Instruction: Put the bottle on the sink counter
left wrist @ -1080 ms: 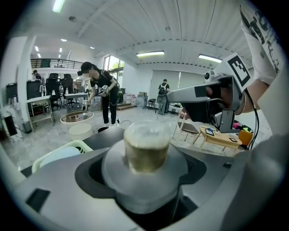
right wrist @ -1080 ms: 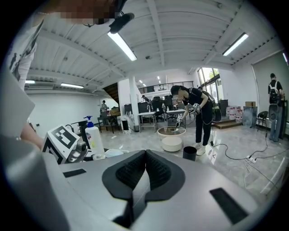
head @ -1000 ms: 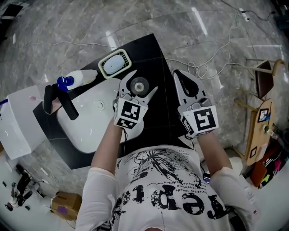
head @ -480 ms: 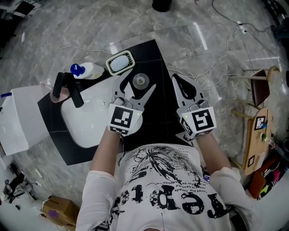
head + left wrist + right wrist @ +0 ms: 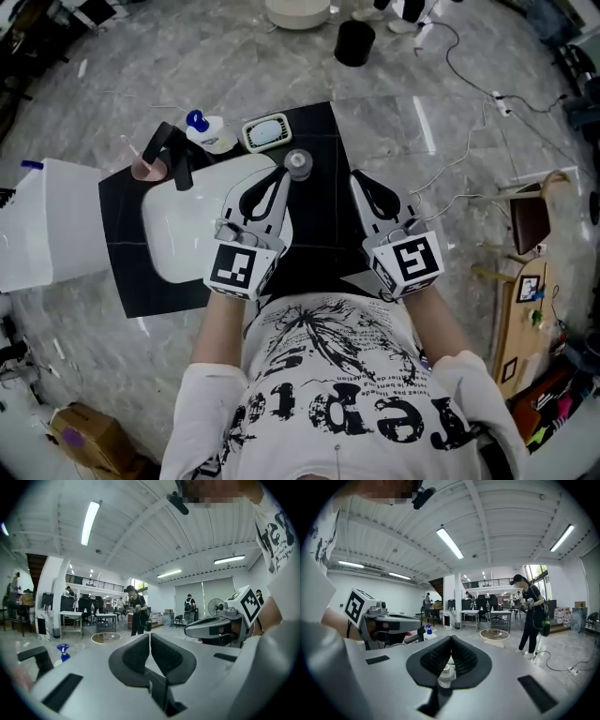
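Overhead alone shows the sink (image 5: 183, 239); left gripper (image 5: 278, 181) just snapped closed empty, right gripper (image 5: 363, 181) closed too.

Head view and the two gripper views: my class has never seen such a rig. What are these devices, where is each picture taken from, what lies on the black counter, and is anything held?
No robot: a person holds a two-jaw gripper in each hand. The head view comes from a camera on their head, looking down. Each gripper view comes from a camera riding on that gripper, looking along its jaws. On the black counter sits a sink with a black tap. A blue-capped bottle and a soap dish sit behind it. The left gripper has just closed its jaws, with nothing between them. The right gripper has its jaws meeting at the tips and seems to grip nothing.
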Tool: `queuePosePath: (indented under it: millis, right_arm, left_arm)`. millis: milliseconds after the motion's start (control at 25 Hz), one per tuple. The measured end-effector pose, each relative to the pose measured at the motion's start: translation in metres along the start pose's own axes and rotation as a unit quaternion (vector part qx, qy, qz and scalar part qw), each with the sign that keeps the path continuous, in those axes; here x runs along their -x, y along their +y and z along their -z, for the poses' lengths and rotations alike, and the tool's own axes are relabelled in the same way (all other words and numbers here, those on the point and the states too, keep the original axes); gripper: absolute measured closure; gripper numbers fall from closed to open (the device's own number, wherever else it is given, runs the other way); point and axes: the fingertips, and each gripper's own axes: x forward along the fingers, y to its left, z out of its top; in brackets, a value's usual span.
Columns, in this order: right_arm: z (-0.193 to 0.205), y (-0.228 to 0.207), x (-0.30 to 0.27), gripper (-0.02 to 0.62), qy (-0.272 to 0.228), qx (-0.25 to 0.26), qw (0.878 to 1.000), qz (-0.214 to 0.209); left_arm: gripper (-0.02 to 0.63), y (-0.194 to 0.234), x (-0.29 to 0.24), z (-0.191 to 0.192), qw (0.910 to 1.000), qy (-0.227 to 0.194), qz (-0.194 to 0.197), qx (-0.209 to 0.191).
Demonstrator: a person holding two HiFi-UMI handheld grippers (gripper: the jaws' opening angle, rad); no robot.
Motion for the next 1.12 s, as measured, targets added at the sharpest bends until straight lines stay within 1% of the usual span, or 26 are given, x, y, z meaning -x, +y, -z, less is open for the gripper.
queuePosePath:
  millis: [80,160,280,440,560,800,1120]
  right_arm:
    - [-0.010,0.012,0.008,0.581,-0.010,0.005,1.000,-0.009]
    - [-0.020,0.024,0.012,0.581,-0.020,0.009,1.000,-0.019]
    - [-0.034,0.043,0.015,0.581,-0.036,0.016,0.999,-0.032]
    - [-0.050,0.065,0.015,0.581,-0.055,0.022,0.997,-0.049]
    - [-0.058,0.078,0.013,0.582,-0.063,0.032,0.996,-0.057]
    - [-0.060,0.099,0.007,0.583,-0.065,0.035,0.994,-0.077]
    - [-0.058,0.107,0.006,0.583,-0.060,0.042,0.994,-0.087]
  left_arm:
    - [0.592,-0.004,0.019,-0.009,0.9999,-0.009,-0.009,0.000]
    - [0.592,-0.004,0.039,-0.017,0.9997,-0.010,-0.020,-0.011]
    - [0.592,0.001,0.069,-0.032,0.9983,-0.025,-0.044,-0.028]
    - [0.592,0.012,0.105,-0.046,0.9962,-0.044,-0.070,-0.026]
    - [0.592,0.020,0.125,-0.051,0.9949,-0.048,-0.084,-0.028]
    - [0.592,0.038,0.149,-0.052,0.9915,-0.051,-0.117,-0.025]
    - [0.592,0.042,0.157,-0.049,0.9901,-0.050,-0.129,-0.018]
